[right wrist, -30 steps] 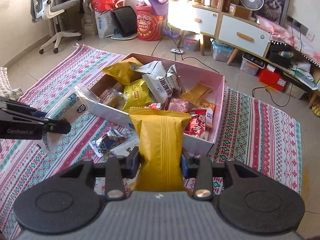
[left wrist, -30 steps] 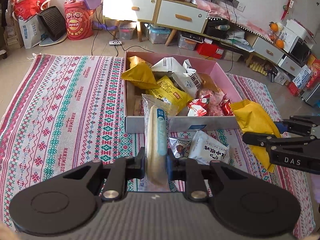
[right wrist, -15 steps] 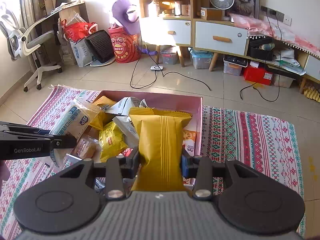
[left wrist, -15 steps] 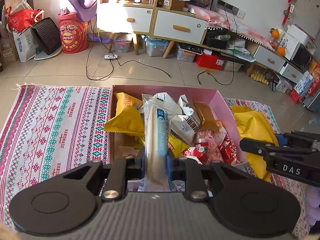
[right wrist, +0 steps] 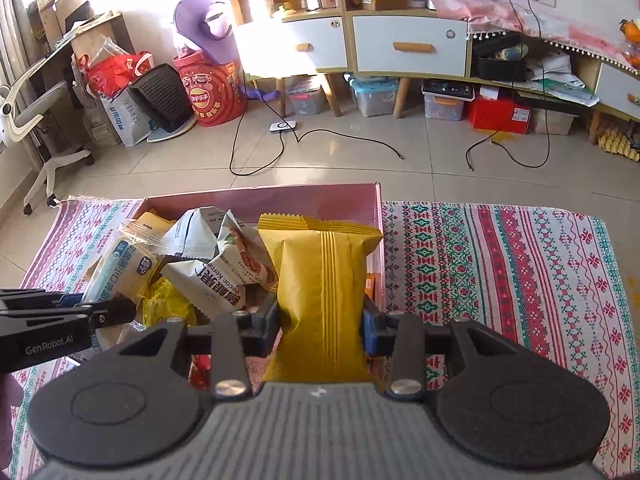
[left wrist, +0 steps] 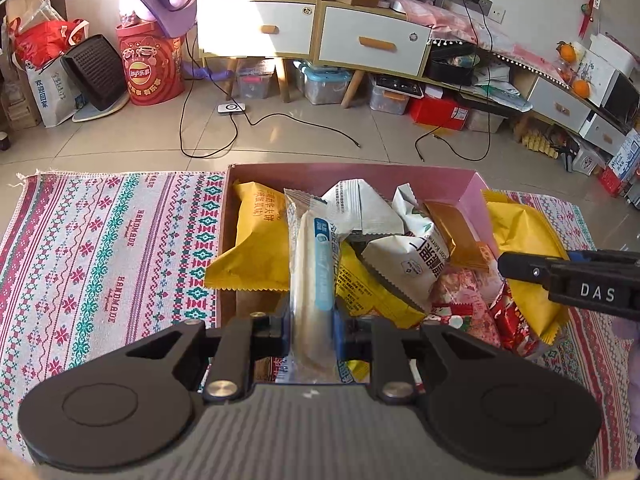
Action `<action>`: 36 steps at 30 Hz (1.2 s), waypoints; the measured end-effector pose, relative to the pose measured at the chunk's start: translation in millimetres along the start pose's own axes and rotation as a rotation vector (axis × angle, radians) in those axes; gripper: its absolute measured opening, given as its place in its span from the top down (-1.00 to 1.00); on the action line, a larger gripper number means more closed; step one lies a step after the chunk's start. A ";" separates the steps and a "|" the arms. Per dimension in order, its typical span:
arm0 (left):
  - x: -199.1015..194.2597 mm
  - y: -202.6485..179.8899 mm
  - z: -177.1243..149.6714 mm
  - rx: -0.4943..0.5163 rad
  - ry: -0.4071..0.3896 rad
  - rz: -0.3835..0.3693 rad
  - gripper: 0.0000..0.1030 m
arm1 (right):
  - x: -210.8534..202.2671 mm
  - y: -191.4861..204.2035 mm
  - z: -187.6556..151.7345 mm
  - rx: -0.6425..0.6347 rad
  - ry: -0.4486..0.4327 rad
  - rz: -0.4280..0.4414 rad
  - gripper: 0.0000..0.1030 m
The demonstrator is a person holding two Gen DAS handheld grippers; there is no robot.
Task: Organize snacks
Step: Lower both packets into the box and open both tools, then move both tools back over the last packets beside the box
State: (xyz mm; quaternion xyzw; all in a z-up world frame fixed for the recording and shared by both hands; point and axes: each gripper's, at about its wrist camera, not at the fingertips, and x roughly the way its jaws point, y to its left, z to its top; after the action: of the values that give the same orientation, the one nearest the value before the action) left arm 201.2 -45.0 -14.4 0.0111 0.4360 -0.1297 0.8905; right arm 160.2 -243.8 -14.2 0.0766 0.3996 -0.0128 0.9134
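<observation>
A pink box [left wrist: 352, 176] [right wrist: 280, 200] full of snack packets lies on the patterned rug. My left gripper [left wrist: 313, 326] is shut on a clear-wrapped cream bar with a blue label [left wrist: 314, 276], held upright over the box's left half; the same bar [right wrist: 120, 268] shows at the left of the right wrist view. My right gripper [right wrist: 321, 322] is shut on a yellow packet [right wrist: 320, 280], held over the box's right side; this packet [left wrist: 520, 252] is also seen in the left wrist view. Inside lie yellow bags [left wrist: 256, 240], white bags [left wrist: 408, 256] and red wrappers [left wrist: 460, 304].
The rug [left wrist: 100, 248] [right wrist: 500, 280] spreads to both sides of the box. Beyond it is tiled floor with black cables [left wrist: 208, 128] and a small white device [left wrist: 231, 109]. Cabinets [left wrist: 372, 38], storage bins, a red tub [left wrist: 150, 68] and an office chair [right wrist: 36, 120] line the back.
Both grippers have travelled forward with their packets, from in front of the box's near wall to over its inside. Both grips are unchanged.
</observation>
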 end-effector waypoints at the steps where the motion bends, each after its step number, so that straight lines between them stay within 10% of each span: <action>1: 0.6 1.4 -0.8 -0.003 0.000 -0.002 0.52 | 0.8 -0.5 0.3 0.006 -0.004 0.001 0.29; 12: -1.3 -9.7 2.2 0.038 -0.043 0.027 0.46 | -4.9 8.3 4.7 -0.001 -0.032 -0.006 0.07; 17: -4.4 -11.9 -0.2 0.061 -0.039 0.050 -0.43 | -16.6 11.6 6.8 -0.021 -0.051 -0.007 -0.15; 36: -64.1 6.1 -40.7 0.085 -0.095 -0.007 -0.73 | -67.9 25.6 -25.5 -0.120 -0.090 -0.051 -0.39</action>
State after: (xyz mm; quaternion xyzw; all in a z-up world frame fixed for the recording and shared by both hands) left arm 133.5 -19.5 9.8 0.0411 0.3872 -0.1515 0.9085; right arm 97.6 -217.3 21.7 0.0107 0.3602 -0.0155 0.9327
